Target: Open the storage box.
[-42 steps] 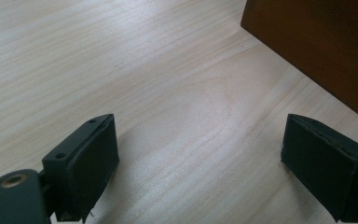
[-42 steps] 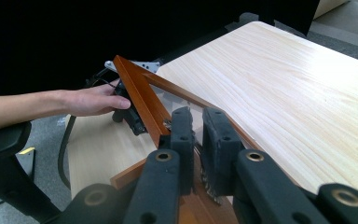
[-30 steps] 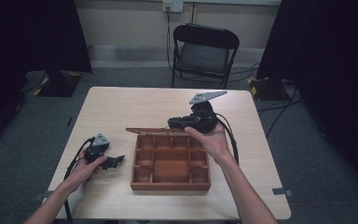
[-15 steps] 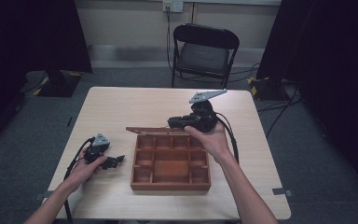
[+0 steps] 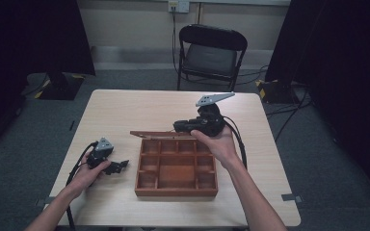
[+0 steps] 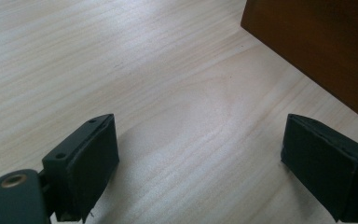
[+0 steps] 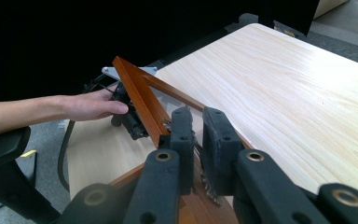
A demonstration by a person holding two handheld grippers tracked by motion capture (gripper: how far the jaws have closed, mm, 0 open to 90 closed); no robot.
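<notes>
A brown wooden box (image 5: pixel 176 192) with several open compartments sits in the middle of the table. Its thin framed lid (image 5: pixel 159 134) stands raised along the far edge. My right gripper (image 5: pixel 179 127) is shut on that lid's frame; in the right gripper view the jaws (image 7: pixel 196 126) pinch the rail of the lid (image 7: pixel 137 98) close together. My left gripper (image 5: pixel 119 166) rests on the table left of the box, held by a hand. Its jaws (image 6: pixel 196 154) stand wide open over bare wood, with the box wall (image 6: pixel 317 42) off to one side.
The light wooden table (image 5: pixel 125 106) has free surface all around the box. A black folding chair (image 5: pixel 212 53) stands behind the far edge. Dark curtains hang at both sides, and cables trail from each gripper.
</notes>
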